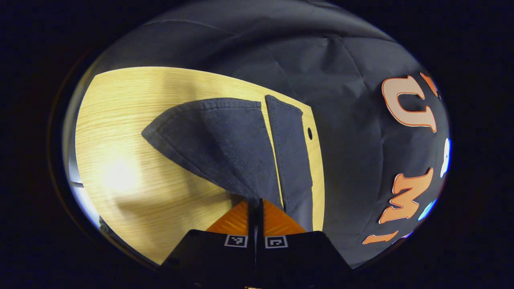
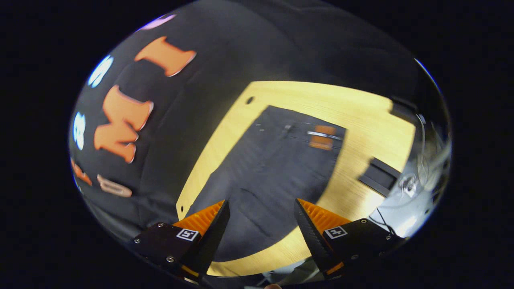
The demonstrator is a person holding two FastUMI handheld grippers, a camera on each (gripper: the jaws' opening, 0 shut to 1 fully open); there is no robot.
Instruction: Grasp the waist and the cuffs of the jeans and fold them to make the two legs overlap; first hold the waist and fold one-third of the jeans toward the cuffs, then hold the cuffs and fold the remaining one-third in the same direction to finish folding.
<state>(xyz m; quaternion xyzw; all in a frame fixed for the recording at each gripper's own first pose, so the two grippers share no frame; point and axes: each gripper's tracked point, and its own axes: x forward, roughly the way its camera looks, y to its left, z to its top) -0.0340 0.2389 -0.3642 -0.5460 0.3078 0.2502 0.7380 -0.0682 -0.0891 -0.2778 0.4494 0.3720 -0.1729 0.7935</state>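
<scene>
Left gripper point(image 1: 255, 208): orange fingers pressed together with dark denim pinched between them, a leg lifting off the table point(image 1: 120, 176) toward the pinch. Looks like it has the jeans point(image 1: 225, 140) by a leg near the cuff end; the exact edge is hidden at the fingertips. Second leg lies flat just beside, a thin strip of wood showing between them.

Right gripper point(image 2: 261, 216): jaws spread wide, nothing in them, hovering above the jeans' upper part. Waistband point(image 2: 305, 130) with an orange patch sits at the far end, flat on the table.

Handling guess: denim is soft but heavy, drapes and drags, not slippery. Best bite is the thick waistband seam or cuff hem; single-layer fabric will sag and bunch.
</scene>
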